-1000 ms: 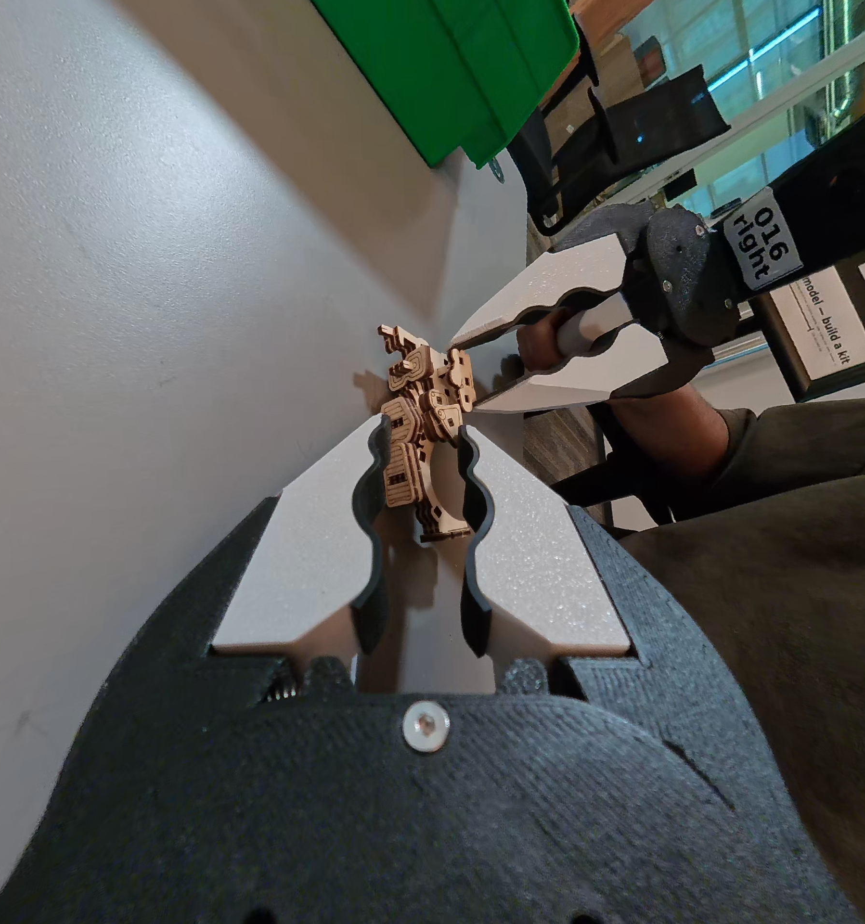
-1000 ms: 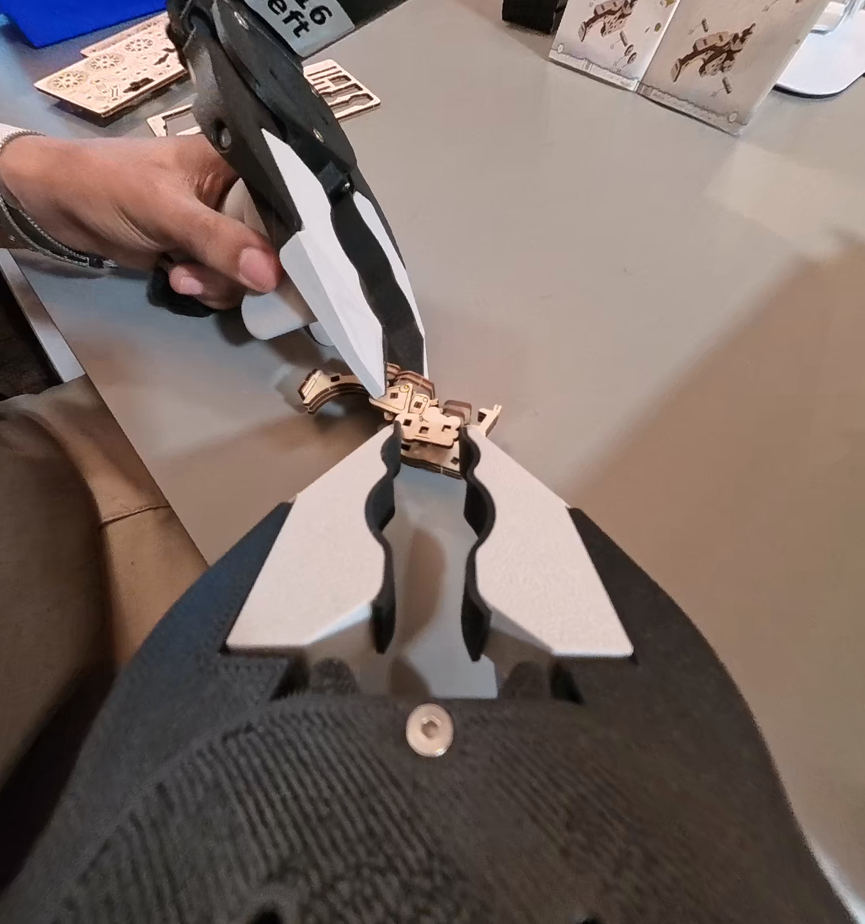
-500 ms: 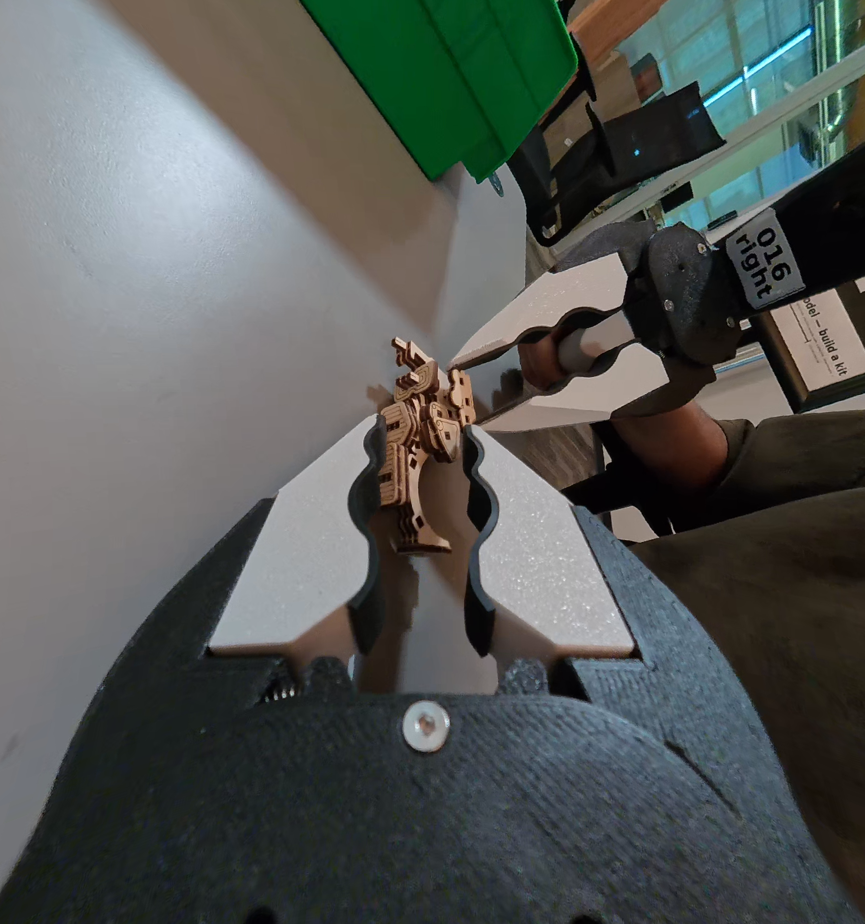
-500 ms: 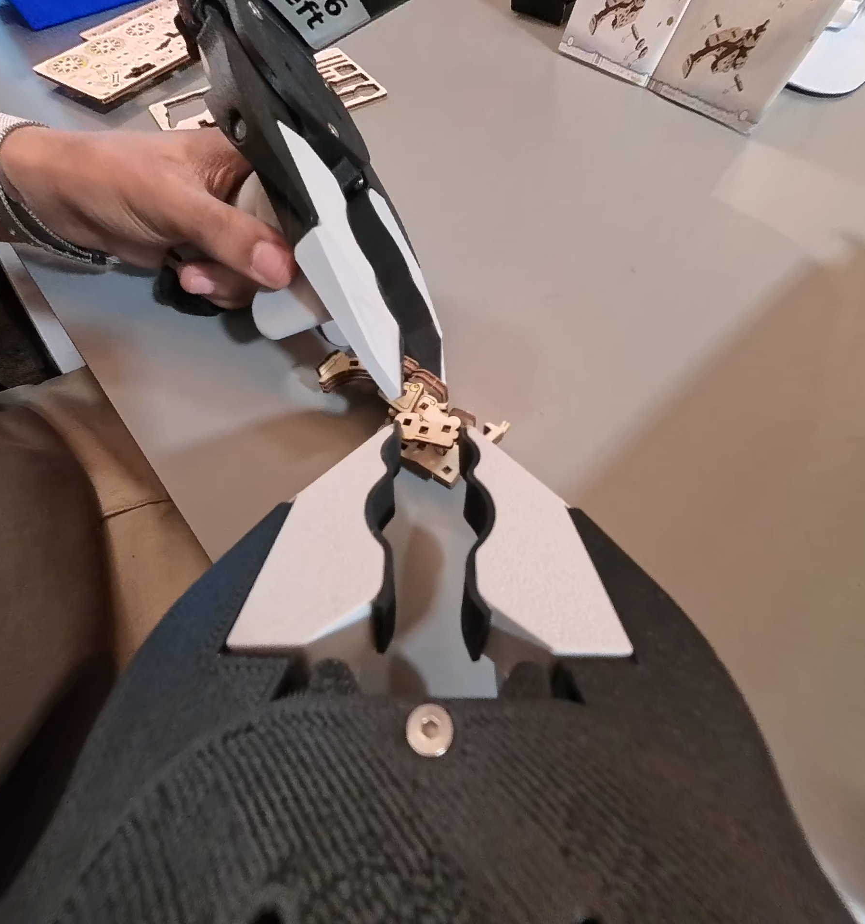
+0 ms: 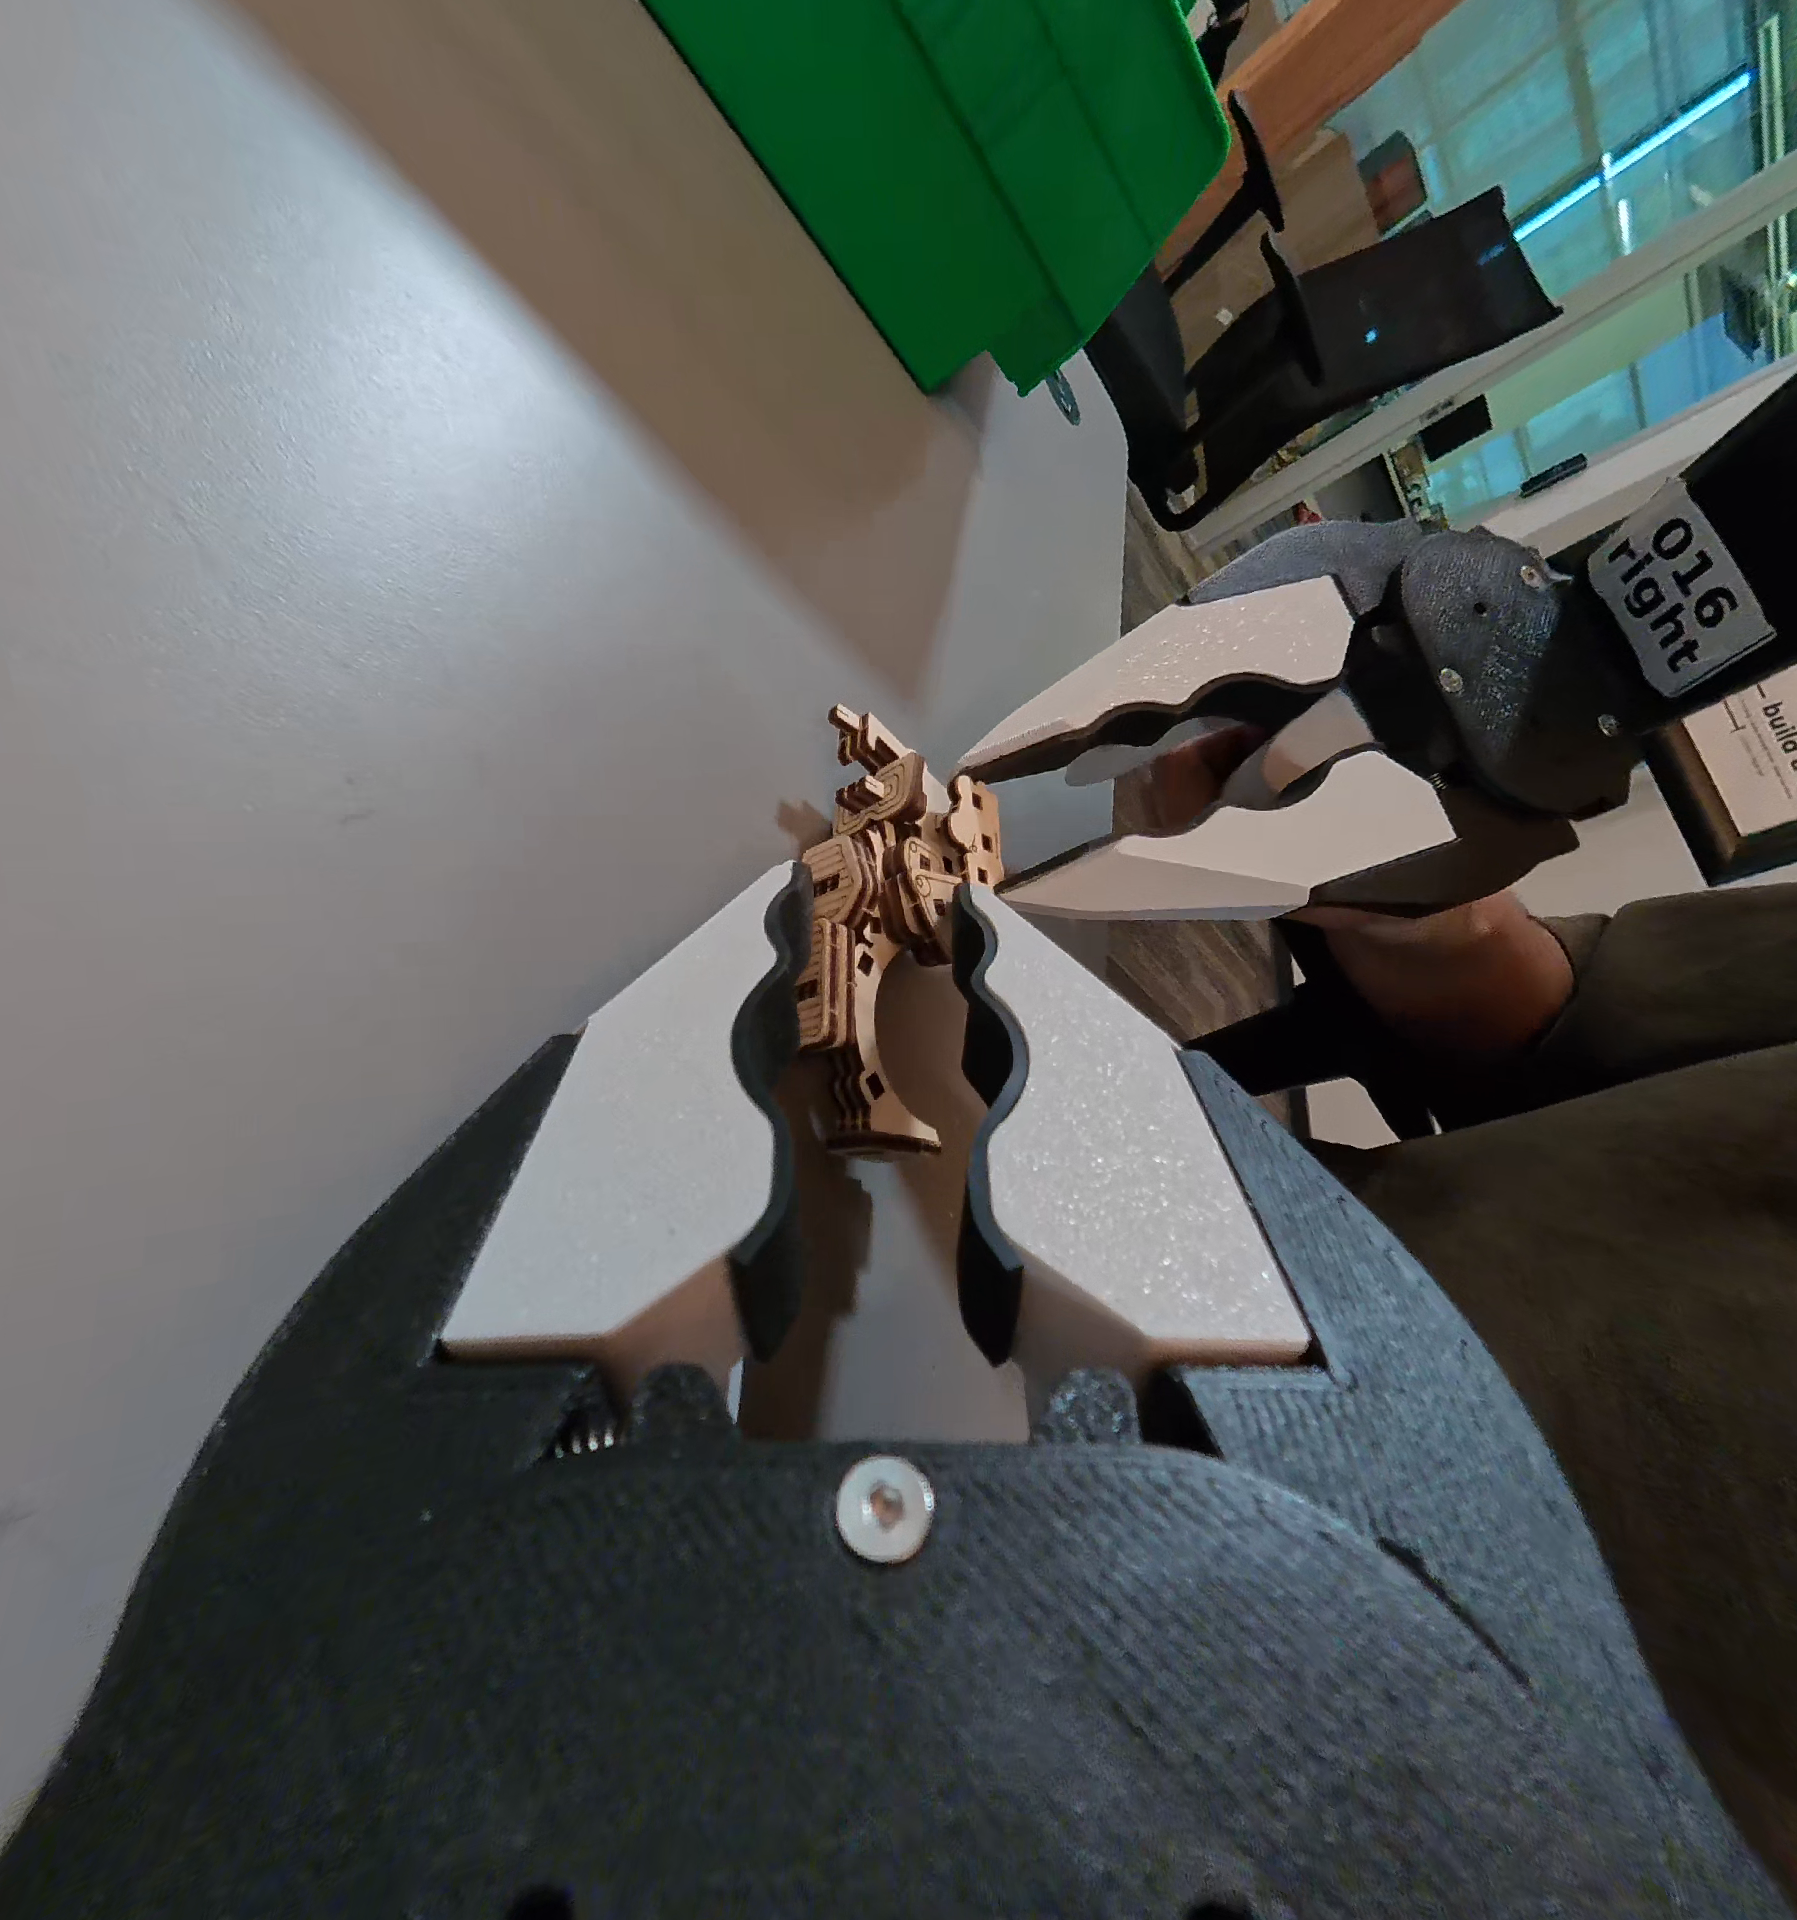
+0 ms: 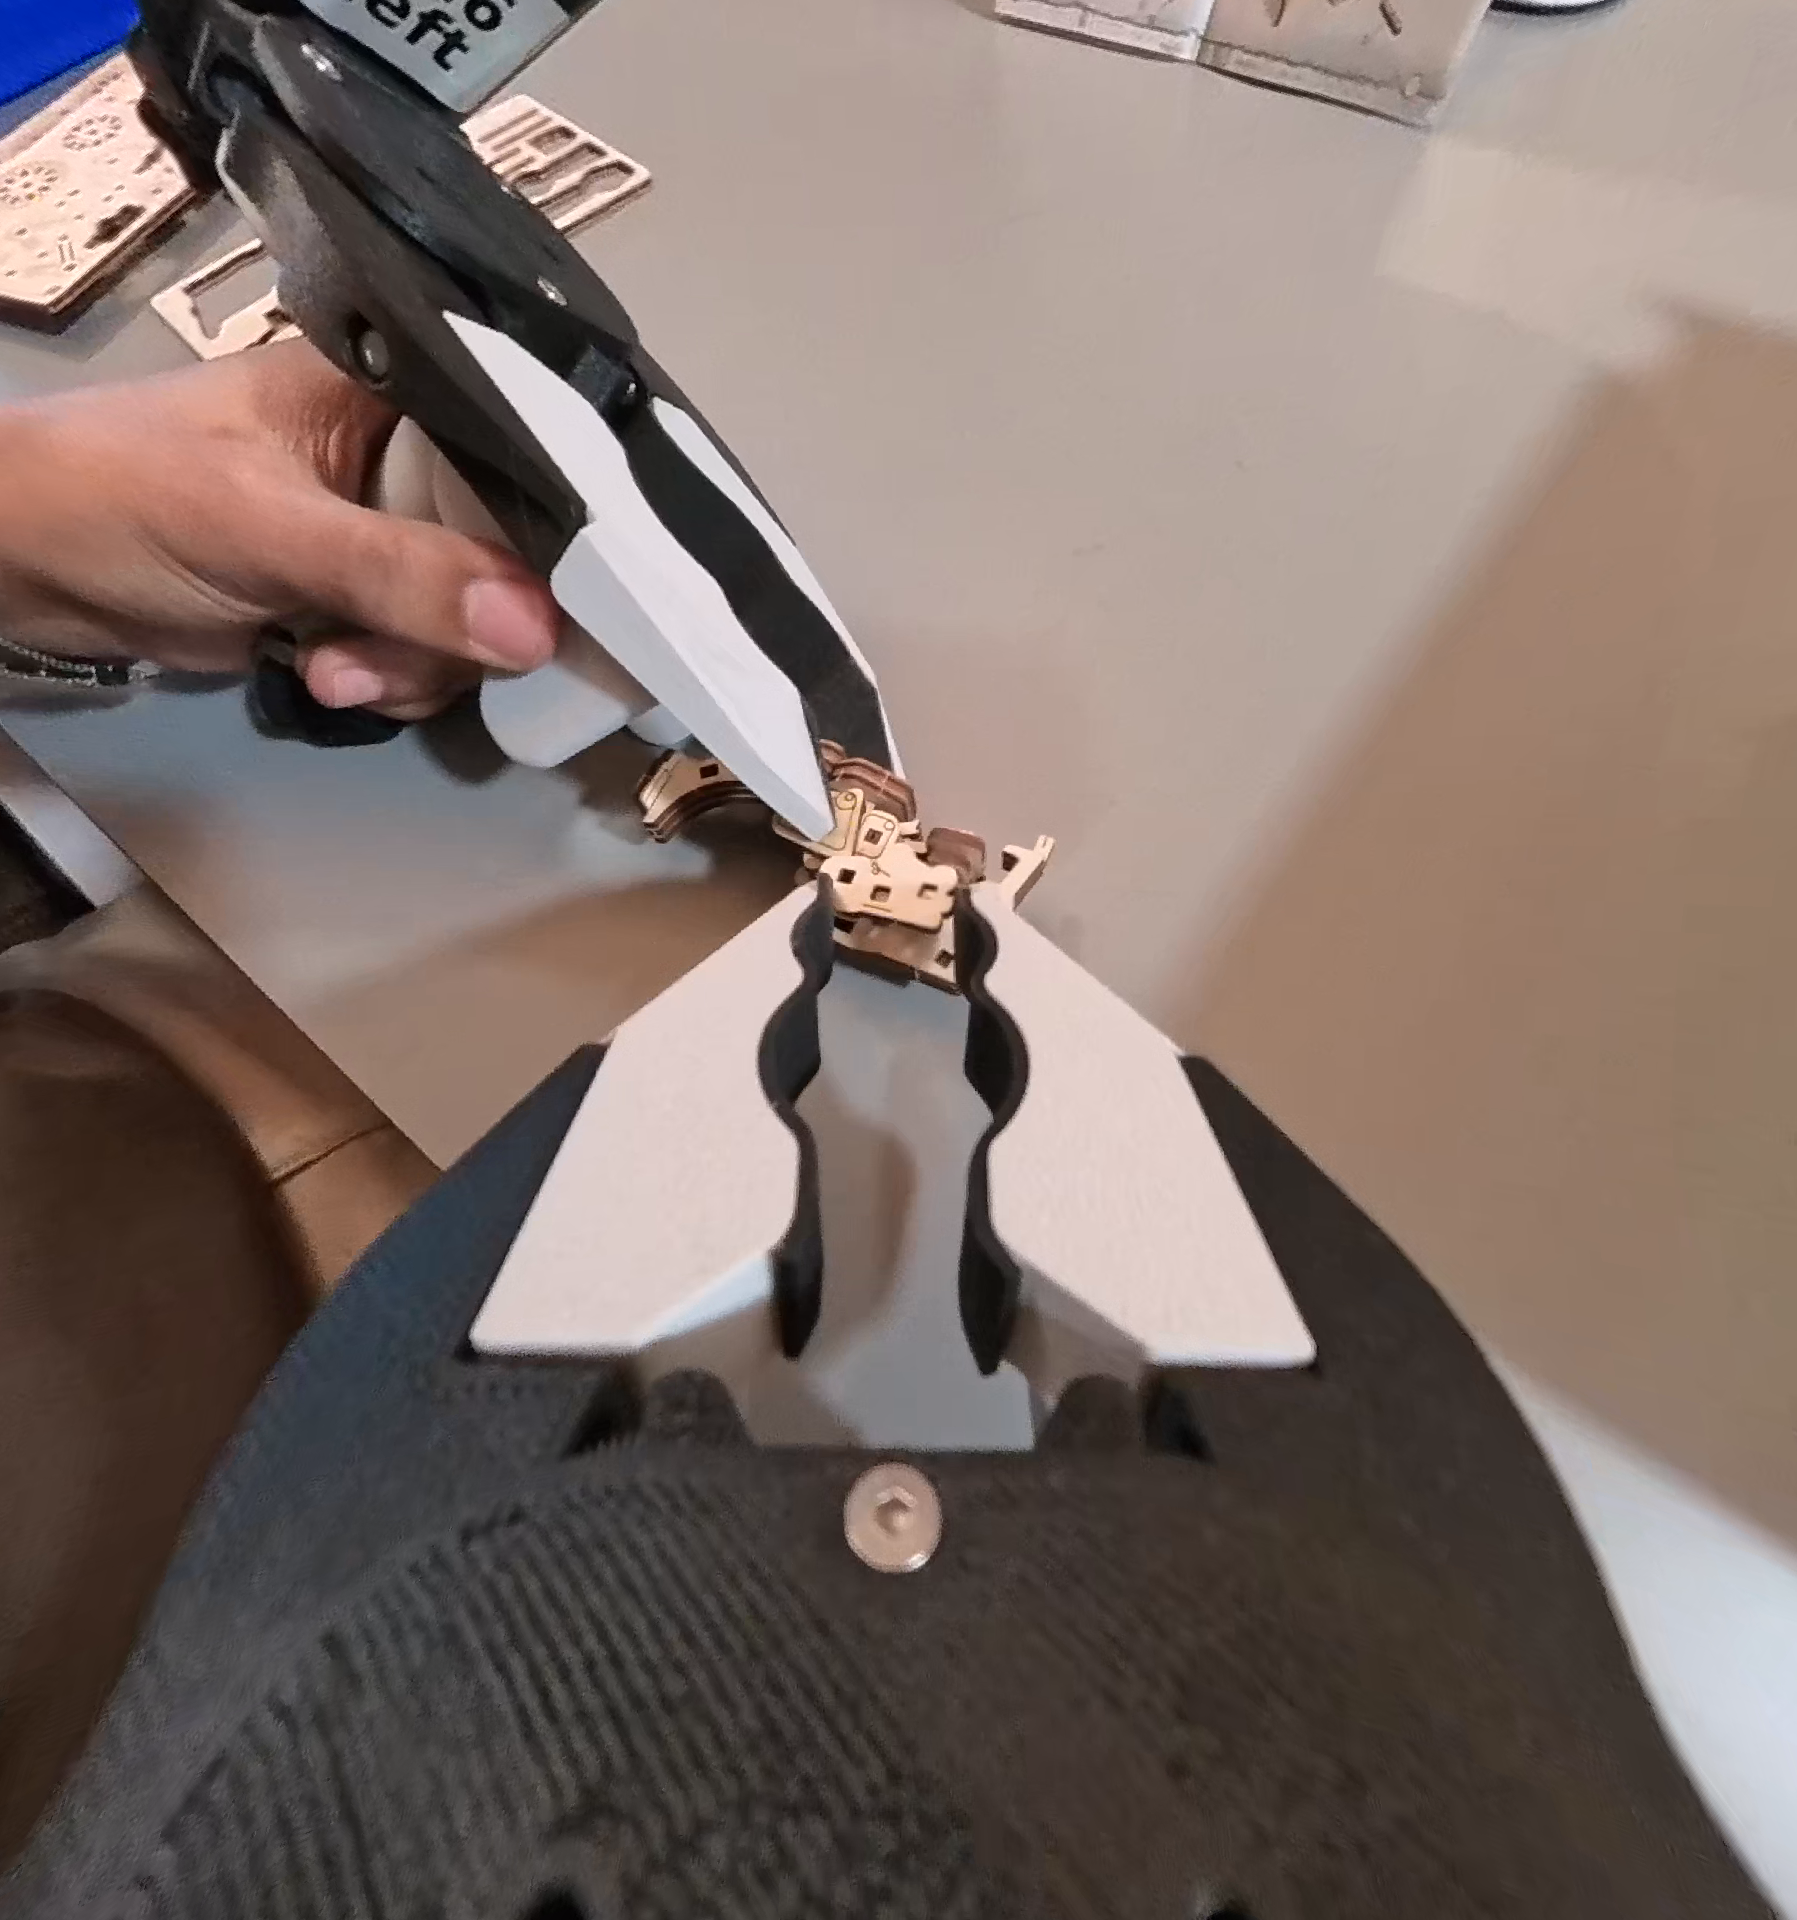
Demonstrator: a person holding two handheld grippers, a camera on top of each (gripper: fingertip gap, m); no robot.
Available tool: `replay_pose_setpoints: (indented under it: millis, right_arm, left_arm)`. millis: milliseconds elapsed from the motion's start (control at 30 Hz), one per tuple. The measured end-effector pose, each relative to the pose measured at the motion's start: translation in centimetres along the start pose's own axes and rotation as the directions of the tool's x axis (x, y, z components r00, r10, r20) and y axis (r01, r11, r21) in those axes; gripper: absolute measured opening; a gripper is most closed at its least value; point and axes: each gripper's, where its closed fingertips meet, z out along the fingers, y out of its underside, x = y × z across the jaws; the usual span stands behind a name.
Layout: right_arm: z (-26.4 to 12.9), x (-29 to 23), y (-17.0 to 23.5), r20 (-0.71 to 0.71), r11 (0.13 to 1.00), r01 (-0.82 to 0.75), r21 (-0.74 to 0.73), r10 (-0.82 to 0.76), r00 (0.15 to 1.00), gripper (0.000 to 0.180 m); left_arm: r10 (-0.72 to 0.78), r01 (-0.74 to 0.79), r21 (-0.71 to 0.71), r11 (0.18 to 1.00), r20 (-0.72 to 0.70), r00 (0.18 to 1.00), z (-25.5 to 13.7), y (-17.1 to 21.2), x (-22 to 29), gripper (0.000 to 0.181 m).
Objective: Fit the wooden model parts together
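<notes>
A small wooden model (image 5: 873, 935) of layered laser-cut parts sits between my two grippers, close over the grey table (image 5: 250, 623) near its front edge. My left gripper (image 5: 878, 891) is shut on its curved part, which runs back between the fingers. My right gripper (image 5: 985, 829) comes in from the right and is shut on a flat slotted part at the model's end. In the right wrist view the model (image 6: 894, 899) sits at the tips of my right gripper (image 6: 896, 896), and my left gripper (image 6: 854, 798) pinches it from the upper left.
A green bin (image 5: 956, 156) stands at the far end of the table. Wooden part sheets (image 6: 63, 229) and white kit boxes (image 6: 1289, 42) lie farther back. A person's hand (image 6: 250, 551) holds the left gripper. A framed sign (image 5: 1787, 748) and black chairs (image 5: 1393, 291) stand beyond the table edge. My two grippers' fingertips are within a few centimetres of each other.
Both grippers keep their hold on the model. The curved part sits a little deeper between my left fingers. The right wrist view has tilted down slightly.
</notes>
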Motion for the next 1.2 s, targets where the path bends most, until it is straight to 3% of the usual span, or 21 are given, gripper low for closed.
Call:
replay_pose_setpoints:
  millis: [333,800,1200]
  right_arm:
    - [-0.01,0.05,-0.02,-0.078,0.999,0.037,-0.006,-0.038,0.996,0.022]
    - [0.06,0.16,-0.01,-0.030,0.996,-0.079,0.033,0.080,0.996,0.022]
    - [0.13,0.07,-0.01,-0.051,0.999,-0.043,0.030,0.044,0.998,0.024]
  left_arm:
    - [-0.001,0.001,0.002,1.000,0.005,1.000,0.02,-0.02,-0.05,0.024]
    - [-0.007,0.007,0.004,1.000,0.004,1.000,-0.01,-0.04,-0.09,0.024]
    - [-0.012,0.012,0.004,1.000,0.000,1.000,0.01,-0.04,-0.07,0.024]
